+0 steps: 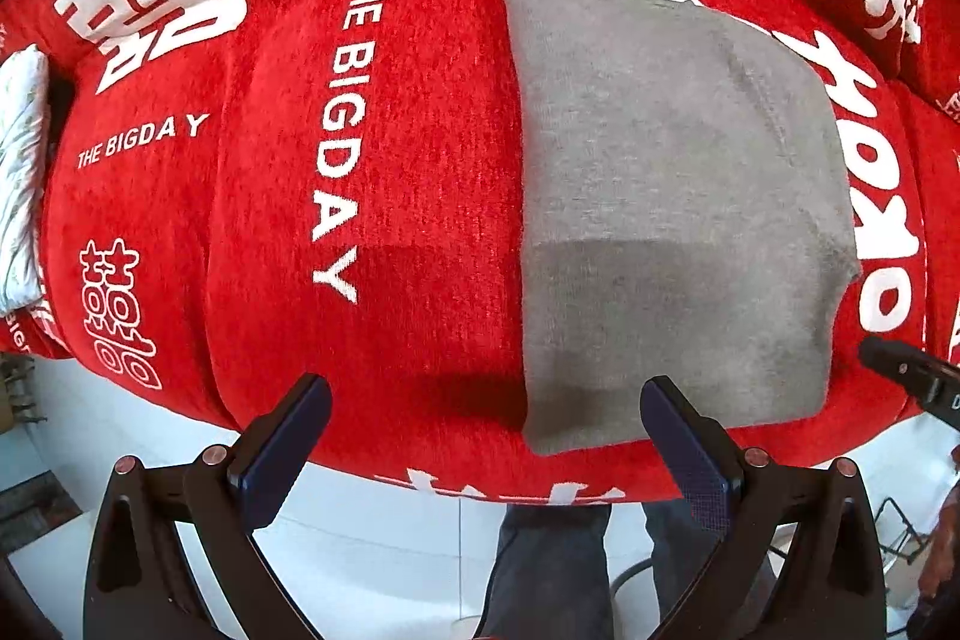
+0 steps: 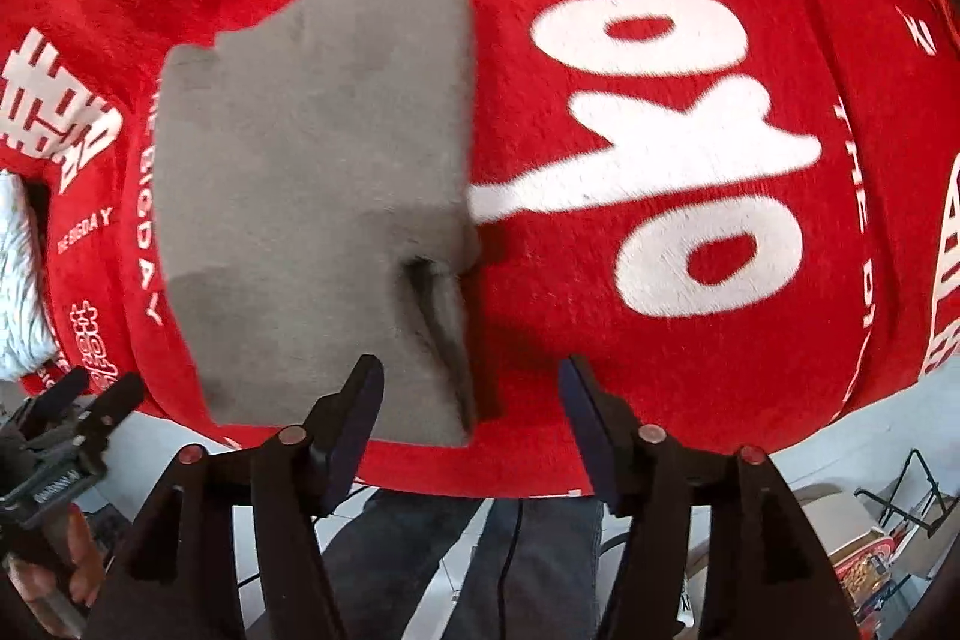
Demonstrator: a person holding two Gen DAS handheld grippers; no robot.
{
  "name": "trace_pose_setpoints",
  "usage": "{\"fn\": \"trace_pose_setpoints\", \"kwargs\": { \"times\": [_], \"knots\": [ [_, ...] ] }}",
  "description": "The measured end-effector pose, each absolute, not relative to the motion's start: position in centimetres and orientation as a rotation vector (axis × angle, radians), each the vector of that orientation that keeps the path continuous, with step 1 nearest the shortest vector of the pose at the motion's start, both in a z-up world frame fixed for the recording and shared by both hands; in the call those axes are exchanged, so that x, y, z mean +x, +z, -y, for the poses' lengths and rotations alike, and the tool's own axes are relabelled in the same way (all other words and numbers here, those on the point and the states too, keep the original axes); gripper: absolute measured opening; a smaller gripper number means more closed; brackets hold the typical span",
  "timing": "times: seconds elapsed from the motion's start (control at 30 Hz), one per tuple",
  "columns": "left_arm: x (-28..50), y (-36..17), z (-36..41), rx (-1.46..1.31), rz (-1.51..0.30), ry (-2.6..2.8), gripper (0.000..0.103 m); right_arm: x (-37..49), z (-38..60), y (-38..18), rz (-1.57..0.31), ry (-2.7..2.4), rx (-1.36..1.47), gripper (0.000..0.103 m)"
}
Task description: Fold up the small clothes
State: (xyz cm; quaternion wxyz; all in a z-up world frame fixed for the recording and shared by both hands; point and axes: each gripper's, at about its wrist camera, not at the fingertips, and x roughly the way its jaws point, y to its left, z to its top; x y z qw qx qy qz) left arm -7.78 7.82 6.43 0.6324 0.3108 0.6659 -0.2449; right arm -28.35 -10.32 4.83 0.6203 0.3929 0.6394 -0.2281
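A grey folded garment [image 1: 678, 190] lies flat on a red cover [image 1: 420, 160] with white lettering. In the left wrist view my left gripper [image 1: 486, 400] hangs above the garment's near left corner; its jaws stand wide open and hold nothing. The right wrist view shows the same garment [image 2: 312, 196] blurred, with a small fold standing up at its near right edge. My right gripper [image 2: 471, 376] is open over that near right corner, and its pads do not press the cloth. Each gripper shows at the edge of the other's view: the right gripper [image 1: 900, 370] and the left gripper [image 2: 78, 394].
The red cover [image 2: 660, 340] ends at a near edge, below which are white floor and a person's dark trousers [image 1: 552, 562]. A white patterned cloth [image 1: 21, 172] lies at the far left. A black wire rack [image 2: 912, 496] and boxes stand on the floor at the right.
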Motion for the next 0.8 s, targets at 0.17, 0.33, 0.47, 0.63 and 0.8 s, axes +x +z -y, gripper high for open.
{"fn": "trace_pose_setpoints", "kwargs": {
  "times": [0.17, 0.33, 0.47, 0.63, 0.8],
  "knots": [
    [-7.8, 6.9, -7.3, 0.716, -1.514, -0.575, 0.103, -26.6, 9.7, 5.2, -1.483, -0.510, 0.877, 0.077],
    [-7.5, 6.6, -7.2, 0.695, -1.532, -0.569, 0.103, -26.4, 9.4, 5.6, -1.495, -0.519, 0.858, 0.079],
    [-7.5, 6.7, -7.5, 0.694, -1.533, -0.573, 0.103, -25.7, 9.0, 5.5, -1.513, -0.542, 0.816, 0.079],
    [-7.3, 6.3, -7.9, 0.695, -1.545, -0.570, 0.103, -25.7, 8.9, 6.2, -1.506, -0.563, 0.793, 0.080],
    [-7.0, 7.0, -8.0, 0.682, -1.535, -0.581, 0.103, -25.4, 8.3, 8.2, -1.476, -0.581, 0.704, 0.082]
  ]
}}
